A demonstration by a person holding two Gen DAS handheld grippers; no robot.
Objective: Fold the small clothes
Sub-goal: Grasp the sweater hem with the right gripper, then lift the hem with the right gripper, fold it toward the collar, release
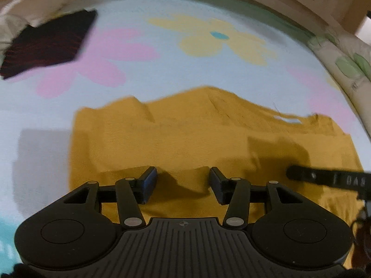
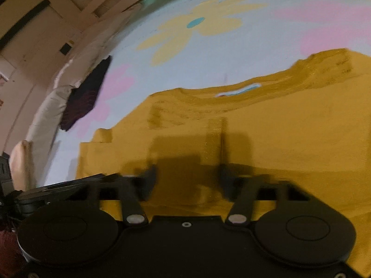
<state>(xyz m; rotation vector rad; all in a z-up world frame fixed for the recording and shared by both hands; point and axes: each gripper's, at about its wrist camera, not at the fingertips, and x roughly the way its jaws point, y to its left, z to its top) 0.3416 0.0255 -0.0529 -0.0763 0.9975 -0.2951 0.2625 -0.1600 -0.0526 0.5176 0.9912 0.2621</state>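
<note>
A mustard-yellow shirt (image 1: 197, 134) lies flat on the flowered sheet, its neck opening (image 1: 287, 119) toward the far right. My left gripper (image 1: 183, 183) hovers low over the shirt's near hem; its blue-padded fingers stand apart, with a low ridge of cloth between them that neither pad presses. In the right wrist view the same shirt (image 2: 266, 139) fills the middle, its collar (image 2: 241, 91) at the far side. My right gripper (image 2: 187, 180) is blurred over the near hem, jaws apart, with cloth lying between them. Each gripper shows at the edge of the other's view.
A dark folded garment (image 1: 46, 44) lies at the far left of the pale blue sheet (image 1: 162, 74), by the bed's edge (image 2: 85, 95). A leaf-printed cushion (image 1: 347, 69) borders the right side. Walls and a door (image 2: 34, 34) rise beyond the bed.
</note>
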